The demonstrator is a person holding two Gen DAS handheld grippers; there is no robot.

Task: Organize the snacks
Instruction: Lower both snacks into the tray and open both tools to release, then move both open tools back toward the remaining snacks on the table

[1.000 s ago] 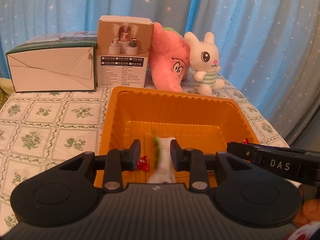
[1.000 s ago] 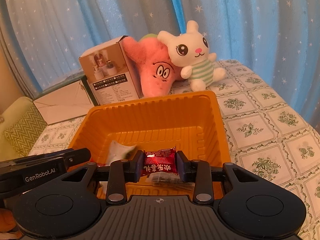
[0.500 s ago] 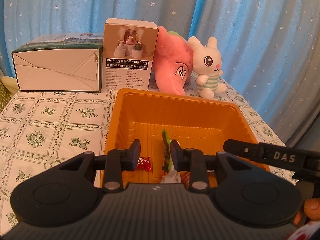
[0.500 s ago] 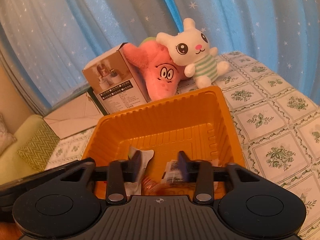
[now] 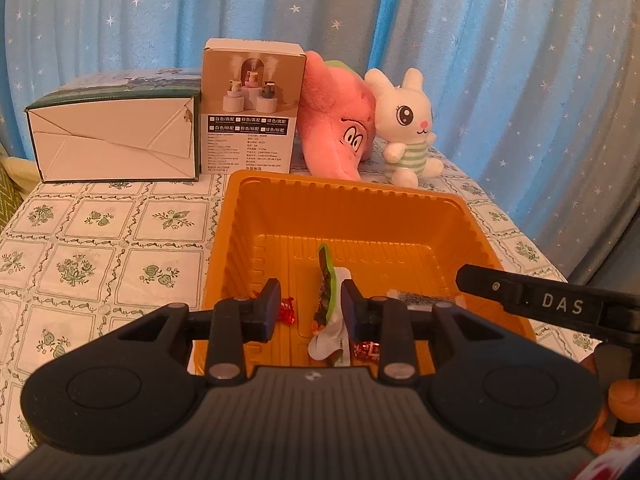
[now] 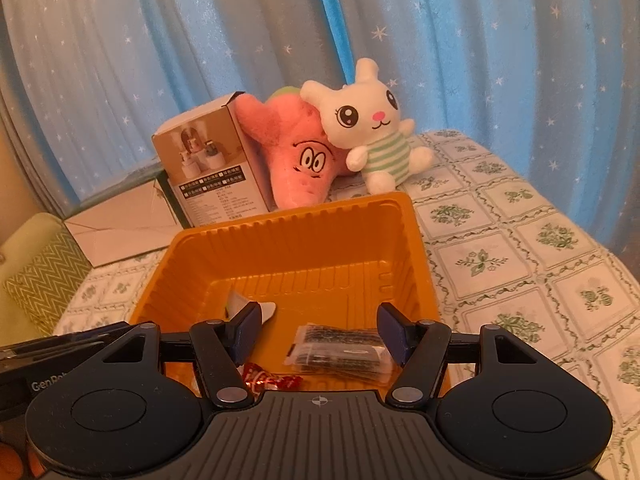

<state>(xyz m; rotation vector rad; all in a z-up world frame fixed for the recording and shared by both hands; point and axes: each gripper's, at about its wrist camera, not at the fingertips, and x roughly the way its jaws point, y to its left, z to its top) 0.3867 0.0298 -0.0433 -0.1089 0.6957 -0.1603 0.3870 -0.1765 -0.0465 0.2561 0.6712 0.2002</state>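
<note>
An orange plastic tray (image 5: 352, 200) sits on the patterned tablecloth and shows in the right wrist view too (image 6: 296, 236). Inside lie a green-and-white snack packet (image 5: 328, 304), small red candies (image 5: 286, 310) and a dark clear-wrapped packet (image 6: 340, 350). My left gripper (image 5: 308, 308) is open over the tray's near edge, with the green packet lying loose between its fingers. My right gripper (image 6: 320, 330) is open wide above the dark packet, holding nothing. A red candy (image 6: 264, 378) lies near its left finger.
A white and green carton (image 5: 112, 140) and a humidifier box (image 5: 252, 108) stand behind the tray. A pink star plush (image 5: 336, 128) and a white rabbit plush (image 5: 408, 128) lean beside them. Blue star curtains hang behind. A green cushion (image 6: 36, 264) lies off the table's left.
My right gripper opened and let go of the red packet into the tray. My left gripper released the green packet, which now lies in the tray. Both grippers pulled back and up.
</note>
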